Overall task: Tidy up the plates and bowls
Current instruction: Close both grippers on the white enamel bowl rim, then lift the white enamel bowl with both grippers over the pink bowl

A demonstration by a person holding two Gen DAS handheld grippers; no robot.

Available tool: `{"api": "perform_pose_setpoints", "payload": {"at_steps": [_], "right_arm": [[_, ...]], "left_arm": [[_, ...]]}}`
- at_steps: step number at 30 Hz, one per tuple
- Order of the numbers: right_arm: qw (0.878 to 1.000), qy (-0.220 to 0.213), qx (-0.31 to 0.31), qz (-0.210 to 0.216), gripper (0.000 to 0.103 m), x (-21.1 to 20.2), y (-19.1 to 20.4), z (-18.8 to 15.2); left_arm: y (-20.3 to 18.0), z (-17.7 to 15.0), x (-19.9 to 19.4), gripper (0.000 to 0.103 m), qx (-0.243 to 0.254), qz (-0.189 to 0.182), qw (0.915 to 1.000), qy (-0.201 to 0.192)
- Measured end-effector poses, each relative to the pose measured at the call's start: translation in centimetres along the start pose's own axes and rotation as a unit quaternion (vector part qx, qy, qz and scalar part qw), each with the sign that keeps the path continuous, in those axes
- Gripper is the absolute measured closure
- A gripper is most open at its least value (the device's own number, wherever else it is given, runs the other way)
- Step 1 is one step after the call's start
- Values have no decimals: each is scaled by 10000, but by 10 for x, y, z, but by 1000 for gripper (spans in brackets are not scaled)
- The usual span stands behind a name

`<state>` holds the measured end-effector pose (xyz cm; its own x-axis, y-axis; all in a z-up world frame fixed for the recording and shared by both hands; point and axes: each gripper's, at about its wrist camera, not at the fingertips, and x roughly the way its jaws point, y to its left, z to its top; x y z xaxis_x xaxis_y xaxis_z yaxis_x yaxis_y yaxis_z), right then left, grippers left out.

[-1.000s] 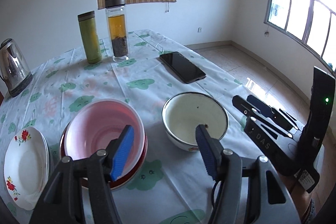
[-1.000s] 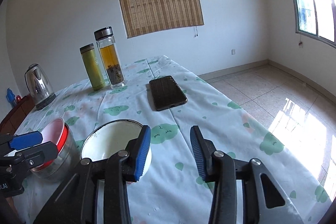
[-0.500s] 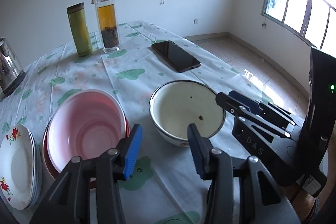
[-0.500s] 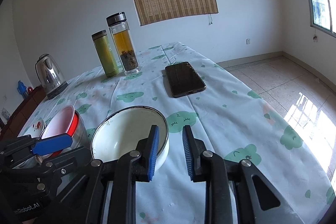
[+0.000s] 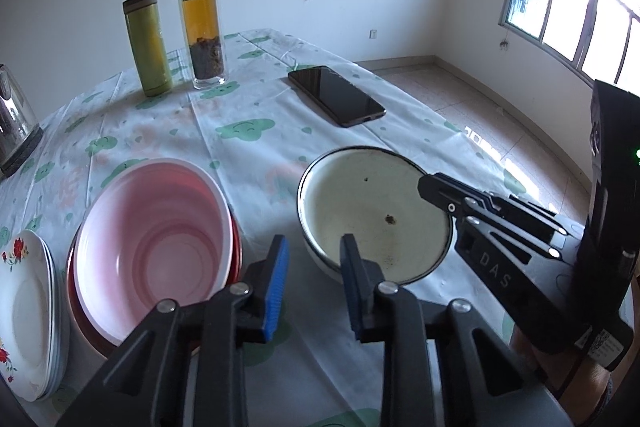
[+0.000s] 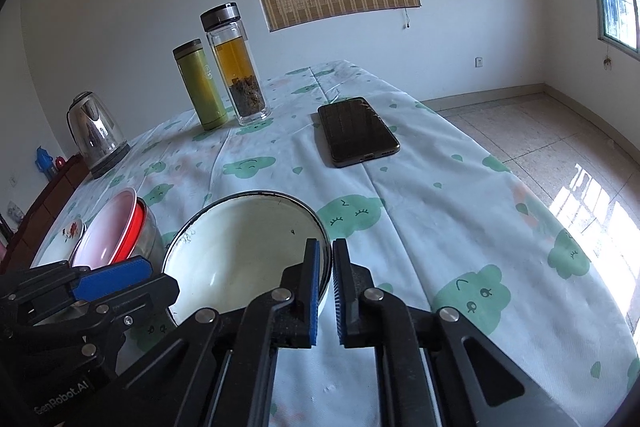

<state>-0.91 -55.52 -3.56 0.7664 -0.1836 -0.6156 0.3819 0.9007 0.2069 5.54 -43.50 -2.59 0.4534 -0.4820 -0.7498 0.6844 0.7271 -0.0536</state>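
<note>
Gleaming round enamel bowl (image 5: 372, 211), dark-rimmed, speckled.

Enamel bowl (image 5: 374, 217) sits on counter (image 5: 256, 147) near front edge. Stacked bowls (image 5: 154, 247) at its 9 o'clock, just beside, apart. Plate stack (image 5: 26, 311) further out at 9, by counter's edge. Phone (image 5: 336, 101) at bowl's 12. Two bottles (image 5: 200, 23) at 11, side by side, well back. Kettle (image 6: 96, 135) at 10, far left.
</note>
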Motion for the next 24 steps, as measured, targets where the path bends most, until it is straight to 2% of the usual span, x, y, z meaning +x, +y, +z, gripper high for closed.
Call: {"api": "perform_pose_setpoints", "payload": {"at_steps": [4,12,15,24], "right_arm": [[9999,-38,25,-102,97,-3,-2,0],[9999,-79,59,-129,97,-5,-5,0],[9999,-113,61,-114,97,-6,-5,0],[9997,-256,35,-52,97,-12,-4,-1]], "left_arm": [[-2,1,1,84,19,7,10000,-25],[-11,1,11,84,5,-42,10000,81],[-11,1,11,88,3,38,10000,58],[-12,-2,7,90,40,110,9999,-60]]}}
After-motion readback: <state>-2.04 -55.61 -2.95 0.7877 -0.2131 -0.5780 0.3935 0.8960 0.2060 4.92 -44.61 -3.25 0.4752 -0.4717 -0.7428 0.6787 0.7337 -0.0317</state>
